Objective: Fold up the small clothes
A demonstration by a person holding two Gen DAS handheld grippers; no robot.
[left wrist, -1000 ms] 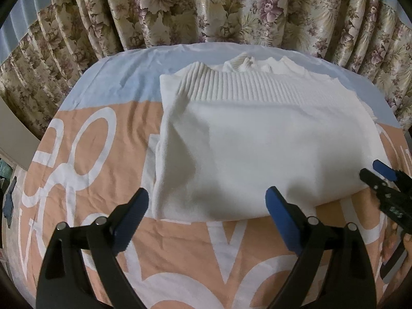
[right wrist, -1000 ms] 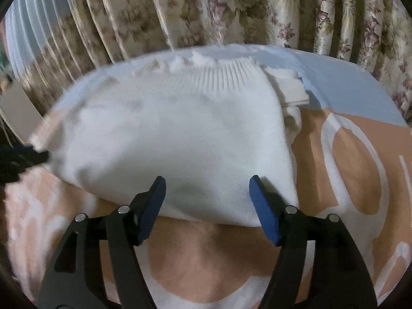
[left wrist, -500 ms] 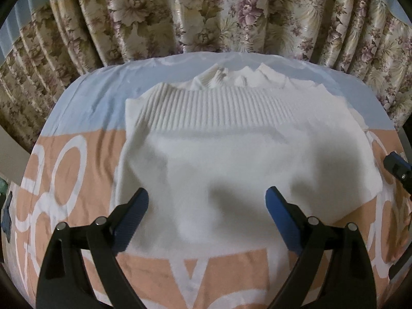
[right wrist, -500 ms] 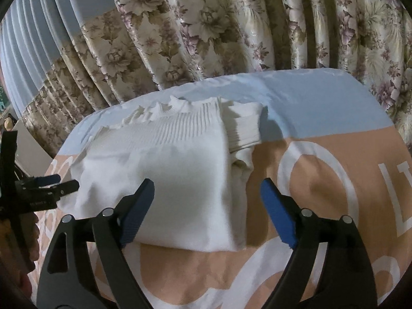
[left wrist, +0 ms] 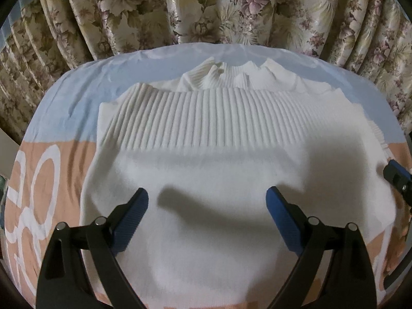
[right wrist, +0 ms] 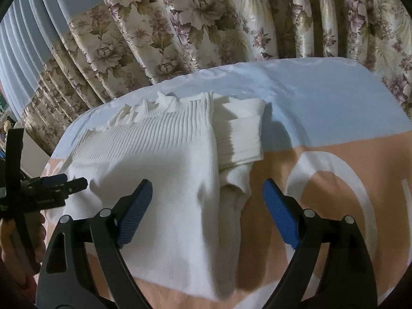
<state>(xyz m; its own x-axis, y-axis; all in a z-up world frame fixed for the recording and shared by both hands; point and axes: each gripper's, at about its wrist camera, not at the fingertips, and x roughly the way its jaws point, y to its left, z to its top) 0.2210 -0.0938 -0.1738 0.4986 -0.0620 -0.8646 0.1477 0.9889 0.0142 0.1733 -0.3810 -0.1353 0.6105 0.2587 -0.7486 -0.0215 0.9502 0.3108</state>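
A white knitted sweater [left wrist: 213,170] lies folded on the table, its ribbed hem band across the far side. My left gripper [left wrist: 207,206] is open and empty, hovering over the sweater's near middle. My right gripper [right wrist: 207,195] is open and empty over the sweater's [right wrist: 164,170] right edge, where a ribbed cuff [right wrist: 242,136] sticks out. The left gripper also shows at the left edge of the right wrist view [right wrist: 64,182]. A blue tip of the right gripper shows at the right edge of the left wrist view [left wrist: 396,175].
The table wears a cloth [left wrist: 46,180] of peach with white letters and a pale blue band at the far side [right wrist: 322,97]. Flowered curtains [left wrist: 206,7] hang close behind the table's far edge.
Both grippers moved forward and in over the sweater. The right gripper swung to the sweater's right edge and its jaws widened. The sweater lies as it did.
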